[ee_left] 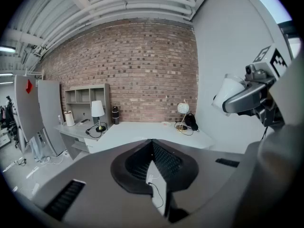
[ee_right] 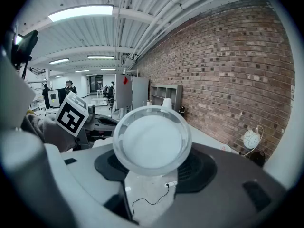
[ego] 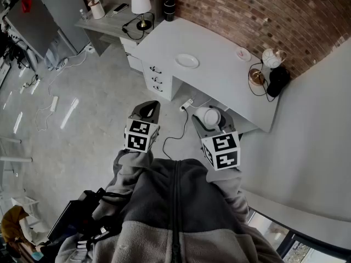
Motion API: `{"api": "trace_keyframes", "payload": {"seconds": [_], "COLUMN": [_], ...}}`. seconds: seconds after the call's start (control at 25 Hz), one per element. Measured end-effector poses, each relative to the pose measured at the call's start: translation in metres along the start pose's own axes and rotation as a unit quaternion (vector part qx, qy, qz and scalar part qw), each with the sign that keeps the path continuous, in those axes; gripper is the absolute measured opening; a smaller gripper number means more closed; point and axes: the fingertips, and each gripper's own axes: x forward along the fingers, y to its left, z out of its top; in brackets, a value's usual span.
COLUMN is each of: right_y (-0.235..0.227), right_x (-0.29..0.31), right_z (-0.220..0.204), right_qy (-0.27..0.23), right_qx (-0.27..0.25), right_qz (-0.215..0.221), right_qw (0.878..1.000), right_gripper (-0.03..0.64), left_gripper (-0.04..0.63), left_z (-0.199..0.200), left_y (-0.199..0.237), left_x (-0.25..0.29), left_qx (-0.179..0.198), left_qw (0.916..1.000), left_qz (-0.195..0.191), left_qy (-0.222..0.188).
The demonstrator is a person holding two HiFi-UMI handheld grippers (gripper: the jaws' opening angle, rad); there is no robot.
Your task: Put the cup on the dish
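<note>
I stand back from a white desk [ego: 219, 75], on which the white dish [ego: 187, 61] lies by itself. My right gripper [ego: 211, 116] is shut on a white cup [ego: 210, 115], held in the air well short of the desk. In the right gripper view the cup's [ee_right: 152, 139] round end faces the camera between the jaws of the right gripper [ee_right: 153, 148]. My left gripper [ego: 148, 108] hangs beside it to the left, shut and holding nothing. In the left gripper view the jaws of the left gripper [ee_left: 152, 144] meet, and the cup [ee_left: 228, 91] shows at the upper right.
On the desk's far right stand a globe lamp [ego: 272, 57], a dark bag [ego: 278, 80] and a small pink saucer [ego: 243, 53]. Drawers [ego: 156, 78] sit under its left end. A table lamp [ego: 141, 4] stands on a second desk behind. Cables trail on the floor [ego: 175, 133]. A brick wall backs the desks.
</note>
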Motion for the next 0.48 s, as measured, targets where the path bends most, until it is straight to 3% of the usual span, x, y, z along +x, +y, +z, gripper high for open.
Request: {"api": "trace_keyframes", "payload": {"seconds": [0.48], "right_y": [-0.0027], "right_x": [0.0021], "right_z": [-0.0041], "right_qy": [0.001], "right_qx": [0.007], "right_qz": [0.0], "right_qw": [1.0], "right_gripper": [0.255], "left_gripper": [0.005], "left_z": [-0.0028], "left_y": [0.0032], "left_x": [0.001], "left_qx": [-0.002], "left_qw": [1.0], "left_qz": [0.003], "left_qy": [0.005]}}
